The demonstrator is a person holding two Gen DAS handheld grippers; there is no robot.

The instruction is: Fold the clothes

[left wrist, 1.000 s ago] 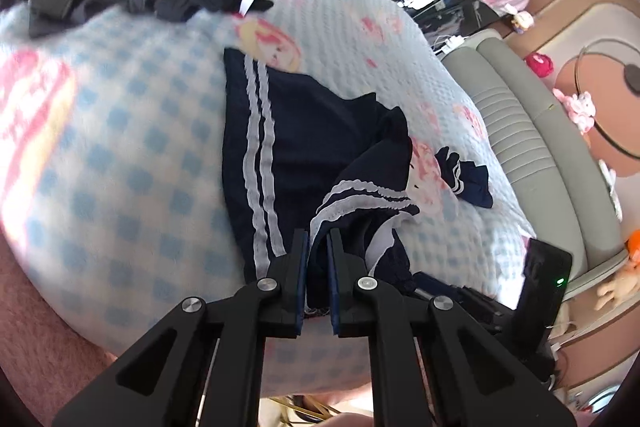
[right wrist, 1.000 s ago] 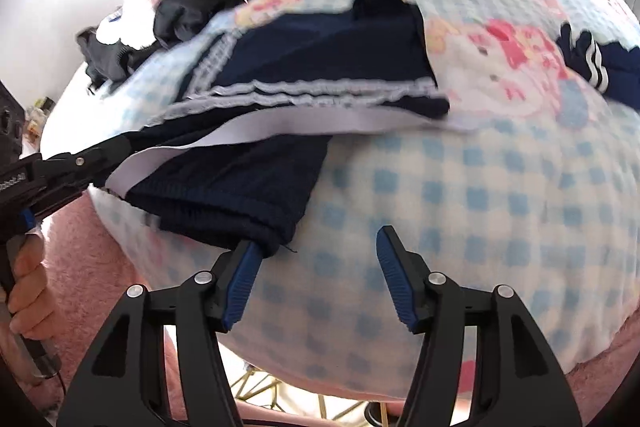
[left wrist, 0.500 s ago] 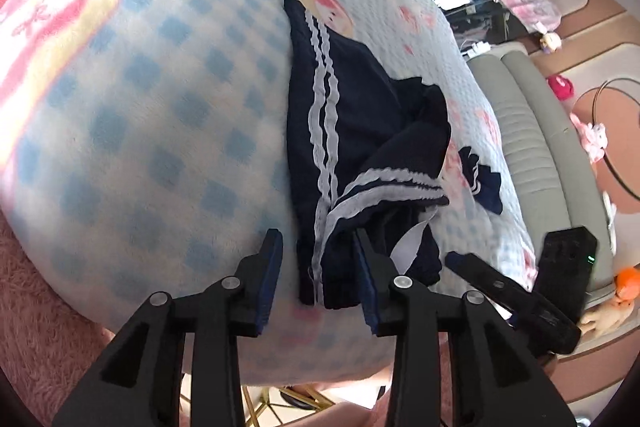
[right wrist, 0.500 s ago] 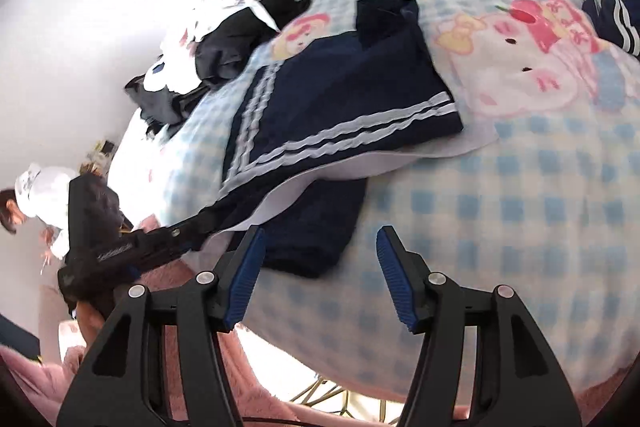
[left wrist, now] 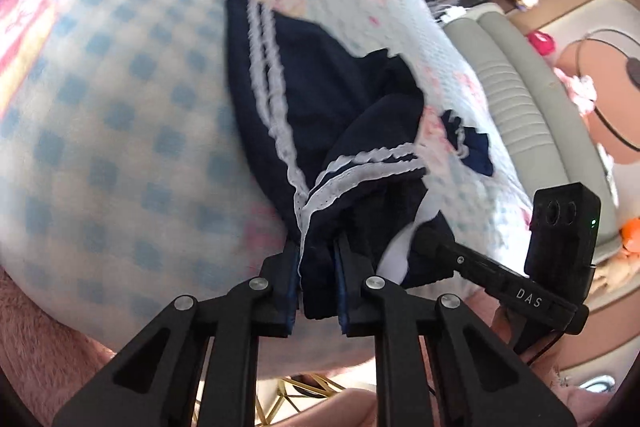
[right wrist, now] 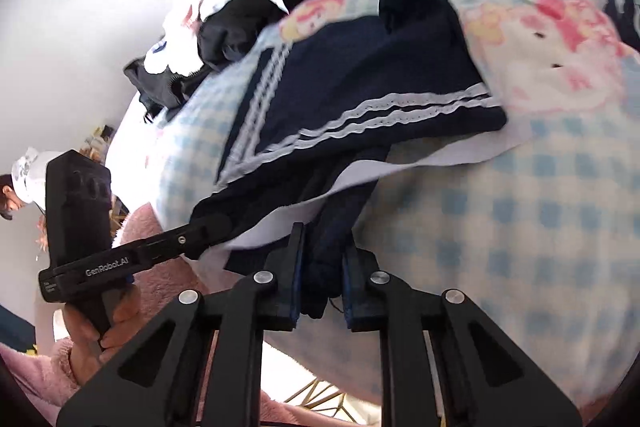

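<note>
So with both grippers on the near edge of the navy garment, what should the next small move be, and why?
Probably lift the near edge and carry it away over the far part. The left gripper and right gripper have just closed on the navy white-striped garment, which lies spread on the blue checked blanket.

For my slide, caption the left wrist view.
Left claw shut on navy skirt hem on checked blanket.

Matt navy cloth garment (left wrist: 320, 99) with white lace trim, fuzzy checked fleece blanket (left wrist: 120, 131), matt black plastic tongs (left wrist: 318, 267)
</note>
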